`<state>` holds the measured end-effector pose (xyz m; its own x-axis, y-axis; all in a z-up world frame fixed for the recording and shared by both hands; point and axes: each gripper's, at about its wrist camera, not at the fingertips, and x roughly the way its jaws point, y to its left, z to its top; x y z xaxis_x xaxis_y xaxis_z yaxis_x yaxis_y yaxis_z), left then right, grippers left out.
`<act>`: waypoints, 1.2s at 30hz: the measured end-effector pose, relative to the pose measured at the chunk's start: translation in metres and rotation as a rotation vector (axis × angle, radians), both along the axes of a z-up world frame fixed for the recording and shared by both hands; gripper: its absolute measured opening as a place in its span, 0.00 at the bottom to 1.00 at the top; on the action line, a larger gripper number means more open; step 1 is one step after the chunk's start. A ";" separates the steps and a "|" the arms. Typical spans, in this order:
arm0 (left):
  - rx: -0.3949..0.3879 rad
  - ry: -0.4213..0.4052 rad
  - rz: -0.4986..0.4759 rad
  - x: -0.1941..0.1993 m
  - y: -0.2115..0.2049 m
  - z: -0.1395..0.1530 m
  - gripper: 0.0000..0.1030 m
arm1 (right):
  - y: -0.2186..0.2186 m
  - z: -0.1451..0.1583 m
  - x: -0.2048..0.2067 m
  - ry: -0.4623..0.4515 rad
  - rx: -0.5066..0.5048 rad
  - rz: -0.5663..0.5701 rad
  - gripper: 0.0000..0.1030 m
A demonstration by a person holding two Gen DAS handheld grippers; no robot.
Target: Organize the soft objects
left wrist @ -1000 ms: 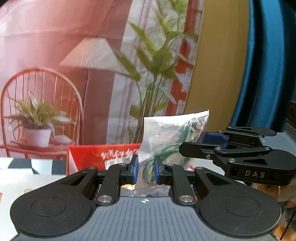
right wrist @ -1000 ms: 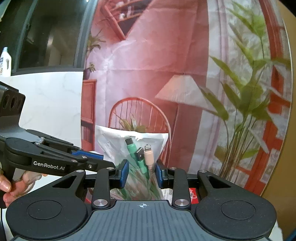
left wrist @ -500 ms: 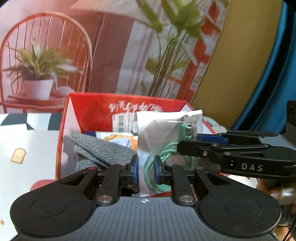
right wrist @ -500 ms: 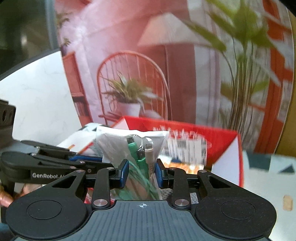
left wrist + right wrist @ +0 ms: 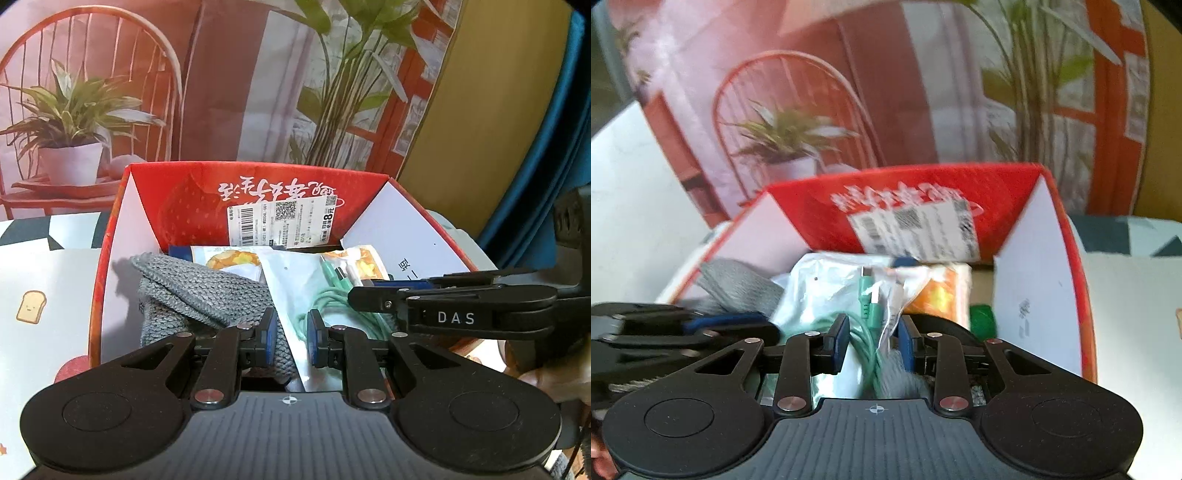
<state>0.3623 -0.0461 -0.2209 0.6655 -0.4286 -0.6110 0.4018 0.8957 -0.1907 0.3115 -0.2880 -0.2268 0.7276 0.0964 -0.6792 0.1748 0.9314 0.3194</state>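
Jaws of the left gripper (image 5: 290, 338) stay clenched on the cable pouch (image 5: 295, 280), now lowered over the red box (image 5: 258, 184) beside the grey knit cloth (image 5: 192, 291). Right gripper (image 5: 873, 341) also pinches it; release seems near.

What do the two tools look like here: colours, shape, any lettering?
Both are matte black with round discs at the base, silver pivot pins and blue pads. From the left wrist view, the left tool shows a ribbed grey body behind it; the right tool carries white "DAS" lettering on its side.
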 end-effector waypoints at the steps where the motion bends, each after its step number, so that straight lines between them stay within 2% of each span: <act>1: 0.000 -0.004 0.004 -0.001 0.000 0.001 0.18 | -0.001 -0.001 -0.002 -0.002 0.009 -0.007 0.24; 4: -0.001 -0.012 0.017 -0.005 0.002 0.004 0.21 | 0.002 0.001 -0.005 -0.002 -0.002 -0.016 0.25; 6: -0.003 -0.024 0.034 -0.009 0.005 0.008 0.32 | 0.004 0.005 -0.008 -0.001 -0.024 -0.024 0.27; 8: -0.009 -0.055 0.050 -0.018 0.009 0.016 0.55 | 0.006 0.013 -0.015 -0.028 -0.040 -0.040 0.31; 9: -0.007 -0.077 0.061 -0.023 0.011 0.020 0.60 | 0.007 0.017 -0.019 -0.048 -0.047 -0.043 0.33; 11: 0.005 -0.114 0.093 -0.035 0.015 0.030 0.77 | 0.007 0.027 -0.027 -0.076 -0.067 -0.046 0.37; 12: 0.011 -0.132 0.107 -0.041 0.017 0.036 0.81 | 0.009 0.033 -0.033 -0.093 -0.084 -0.051 0.47; 13: 0.017 -0.150 0.122 -0.047 0.018 0.042 0.89 | 0.010 0.039 -0.038 -0.110 -0.099 -0.056 0.57; 14: 0.025 -0.176 0.143 -0.055 0.021 0.048 0.95 | 0.011 0.045 -0.042 -0.127 -0.109 -0.057 0.60; 15: 0.031 -0.199 0.160 -0.061 0.022 0.055 0.96 | 0.012 0.052 -0.048 -0.145 -0.120 -0.057 0.65; 19: 0.040 -0.260 0.220 -0.092 0.031 0.081 1.00 | 0.021 0.082 -0.073 -0.217 -0.176 -0.077 0.97; 20: 0.039 -0.269 0.233 -0.099 0.033 0.088 1.00 | 0.022 0.089 -0.079 -0.231 -0.188 -0.083 1.00; 25: 0.052 -0.308 0.314 -0.144 0.045 0.121 1.00 | 0.030 0.129 -0.120 -0.304 -0.210 -0.144 1.00; 30: 0.040 -0.347 0.349 -0.193 0.058 0.151 1.00 | 0.042 0.165 -0.165 -0.364 -0.240 -0.189 1.00; 33: 0.066 -0.376 0.380 -0.222 0.059 0.169 1.00 | 0.053 0.188 -0.191 -0.387 -0.272 -0.206 1.00; 36: 0.109 -0.450 0.404 -0.255 0.055 0.187 1.00 | 0.065 0.212 -0.221 -0.424 -0.291 -0.204 1.00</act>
<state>0.1071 0.0089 -0.0338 0.9652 -0.0396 -0.2587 0.0463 0.9987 0.0197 0.0909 -0.2225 -0.0146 0.9274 -0.2227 -0.3006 0.2727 0.9525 0.1357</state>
